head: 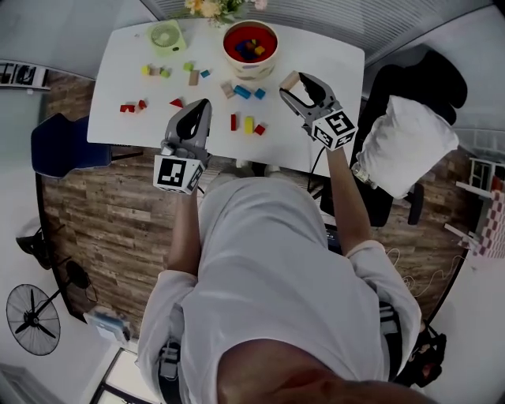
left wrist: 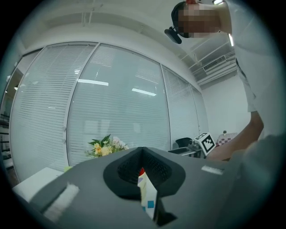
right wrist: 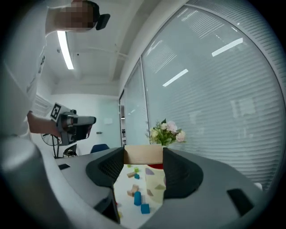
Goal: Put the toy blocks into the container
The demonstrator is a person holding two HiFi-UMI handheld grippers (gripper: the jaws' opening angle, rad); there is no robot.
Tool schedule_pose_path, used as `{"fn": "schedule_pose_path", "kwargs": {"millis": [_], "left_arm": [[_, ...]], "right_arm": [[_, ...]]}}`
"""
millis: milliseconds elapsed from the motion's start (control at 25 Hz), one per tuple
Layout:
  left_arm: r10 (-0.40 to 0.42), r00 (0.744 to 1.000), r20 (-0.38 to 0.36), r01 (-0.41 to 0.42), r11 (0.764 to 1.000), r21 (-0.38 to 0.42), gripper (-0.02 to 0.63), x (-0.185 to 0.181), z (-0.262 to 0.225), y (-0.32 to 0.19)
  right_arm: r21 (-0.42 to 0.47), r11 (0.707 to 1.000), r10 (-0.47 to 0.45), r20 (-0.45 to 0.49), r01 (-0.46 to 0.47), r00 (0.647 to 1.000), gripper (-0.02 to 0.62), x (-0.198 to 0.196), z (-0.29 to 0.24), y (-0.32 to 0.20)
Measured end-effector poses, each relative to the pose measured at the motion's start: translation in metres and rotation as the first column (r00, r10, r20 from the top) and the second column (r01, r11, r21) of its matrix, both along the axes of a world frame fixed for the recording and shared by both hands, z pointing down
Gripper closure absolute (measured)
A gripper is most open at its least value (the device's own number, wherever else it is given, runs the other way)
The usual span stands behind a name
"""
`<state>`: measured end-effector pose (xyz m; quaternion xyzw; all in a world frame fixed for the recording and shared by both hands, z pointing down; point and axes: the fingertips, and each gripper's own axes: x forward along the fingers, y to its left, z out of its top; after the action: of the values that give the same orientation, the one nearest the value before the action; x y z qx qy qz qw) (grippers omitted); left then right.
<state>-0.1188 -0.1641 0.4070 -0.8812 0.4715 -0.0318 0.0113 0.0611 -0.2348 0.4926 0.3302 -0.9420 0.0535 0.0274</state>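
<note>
Several coloured toy blocks (head: 242,91) lie scattered on the white table (head: 331,55). At its far edge stands the container (head: 250,47), a cream bowl with a red inside and a few blocks in it. My right gripper (head: 293,84) is raised above the table's right side, shut on a tan wooden block (head: 289,79). The right gripper view shows that tan block (right wrist: 142,154) spanning the jaws of the right gripper (right wrist: 143,162), with blue blocks (right wrist: 137,198) on the table below. My left gripper (head: 203,105) hovers near the front edge, shut and empty; the left gripper (left wrist: 142,157) shows closed jaws.
A green round object (head: 166,35) and flowers (head: 209,8) stand at the table's far edge. A blue chair (head: 59,146) is at the left, a black chair with a white bag (head: 402,142) at the right. A floor fan (head: 31,319) stands behind me.
</note>
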Motion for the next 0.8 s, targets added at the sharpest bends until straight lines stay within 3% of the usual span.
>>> {"fn": "schedule_pose_path", "kwargs": {"millis": [280,800], "left_arm": [[-0.051,0.997,-0.058,0.052,0.999,0.001,0.607,-0.014,-0.013,0.032],[-0.160,0.982,-0.103,0.164,0.986,0.037,0.608,-0.043,-0.039,0.071]], "right_arm": [[0.019,1.000,-0.025,0.026,0.024,0.999,0.324,-0.044,-0.015,-0.064],[-0.118,0.992,0.015,-0.272,-0.049,0.962,0.324,-0.090,0.051,-0.177]]}}
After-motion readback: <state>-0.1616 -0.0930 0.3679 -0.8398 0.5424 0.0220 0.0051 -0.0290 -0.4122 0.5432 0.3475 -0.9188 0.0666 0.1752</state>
